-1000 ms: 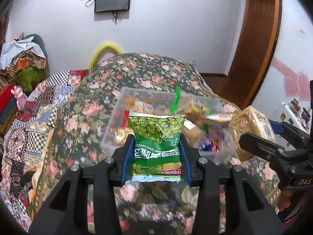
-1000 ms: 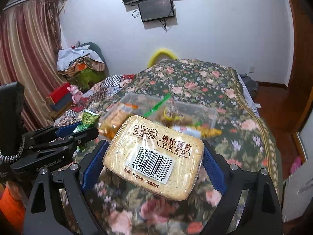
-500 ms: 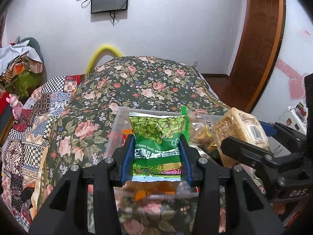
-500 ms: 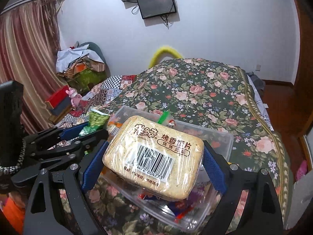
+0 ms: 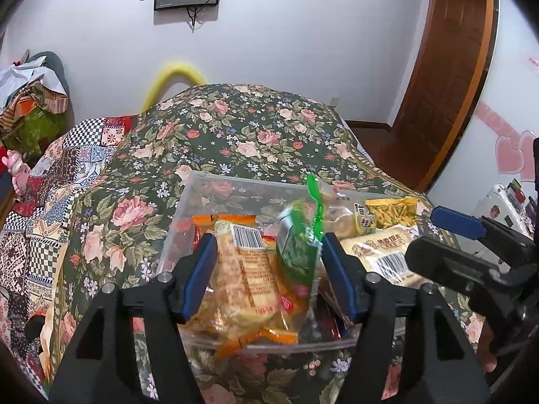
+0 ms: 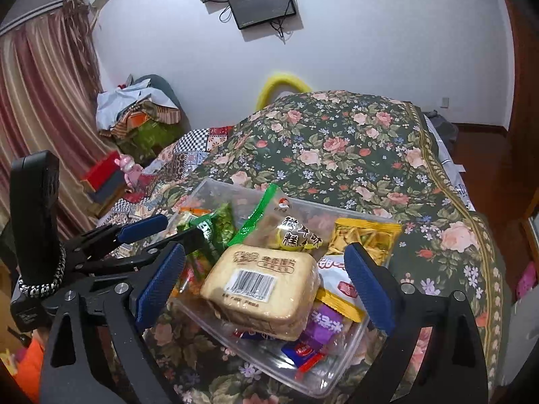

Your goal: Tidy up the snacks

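Note:
A clear plastic bin (image 5: 235,183) (image 6: 330,370) with several snack packets sits on a floral bedspread. My left gripper (image 5: 267,269) (image 6: 165,232) hangs over its left half, jaws opening. The green pea packet (image 5: 296,249) (image 6: 212,232) is loose between them, tipped and blurred beside the right pad. Under it lies an orange-edged cracker bag (image 5: 249,279). My right gripper (image 6: 264,282) (image 5: 438,239) is over the bin's right half, jaws opening too. The tan biscuit pack (image 6: 259,282) (image 5: 384,256) rests on the other snacks, clear of both pads.
The floral bedspread (image 6: 353,141) runs away toward a white wall. A patchwork quilt (image 5: 43,208) and a heap of clothes (image 6: 138,114) lie to the left, by a curtain (image 6: 40,101). A wooden door (image 5: 448,67) stands at the right.
Both grippers came forward over the bin. The left one let go of the green packet, which tips sideways into it. The right one released the biscuit pack, now lying on the snacks.

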`<act>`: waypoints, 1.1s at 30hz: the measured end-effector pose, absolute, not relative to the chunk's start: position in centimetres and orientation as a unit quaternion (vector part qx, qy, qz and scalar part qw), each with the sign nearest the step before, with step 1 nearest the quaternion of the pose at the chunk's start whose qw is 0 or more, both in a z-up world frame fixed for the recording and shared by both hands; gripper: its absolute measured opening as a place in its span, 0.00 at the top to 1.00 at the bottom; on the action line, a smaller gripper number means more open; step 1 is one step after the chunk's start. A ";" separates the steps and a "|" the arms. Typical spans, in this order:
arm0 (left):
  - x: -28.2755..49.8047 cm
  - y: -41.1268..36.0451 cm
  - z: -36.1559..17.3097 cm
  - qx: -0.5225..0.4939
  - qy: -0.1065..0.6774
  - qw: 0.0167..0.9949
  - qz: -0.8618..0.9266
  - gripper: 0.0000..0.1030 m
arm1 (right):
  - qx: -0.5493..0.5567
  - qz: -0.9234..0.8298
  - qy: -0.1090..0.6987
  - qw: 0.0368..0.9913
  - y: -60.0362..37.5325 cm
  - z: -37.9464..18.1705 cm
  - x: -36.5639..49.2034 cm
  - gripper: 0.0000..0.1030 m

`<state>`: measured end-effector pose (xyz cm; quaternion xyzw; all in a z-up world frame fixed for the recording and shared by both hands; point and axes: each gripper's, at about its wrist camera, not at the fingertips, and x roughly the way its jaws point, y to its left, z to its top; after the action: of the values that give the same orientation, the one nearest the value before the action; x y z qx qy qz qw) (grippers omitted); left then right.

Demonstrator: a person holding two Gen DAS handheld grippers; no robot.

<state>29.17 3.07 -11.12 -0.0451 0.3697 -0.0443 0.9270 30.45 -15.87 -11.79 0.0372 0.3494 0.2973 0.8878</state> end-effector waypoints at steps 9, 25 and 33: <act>23.7 3.1 -7.1 -0.036 0.326 0.944 -0.031 0.39 | -0.015 0.279 0.295 0.914 -16.4 -8.5 25.4 0.08; 8.6 3.8 3.0 -0.060 0.188 0.980 -0.013 0.23 | 0.006 0.225 0.159 0.961 -20.7 -0.4 14.8 0.02; 4.9 3.0 4.9 -0.042 0.134 0.990 0.016 0.04 | -0.001 0.217 0.136 0.967 -20.6 0.1 12.9 0.00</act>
<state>4.88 3.01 4.91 -0.0415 0.1344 0.0156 0.9899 12.88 -20.56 0.12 -0.0006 0.1356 0.2165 0.9668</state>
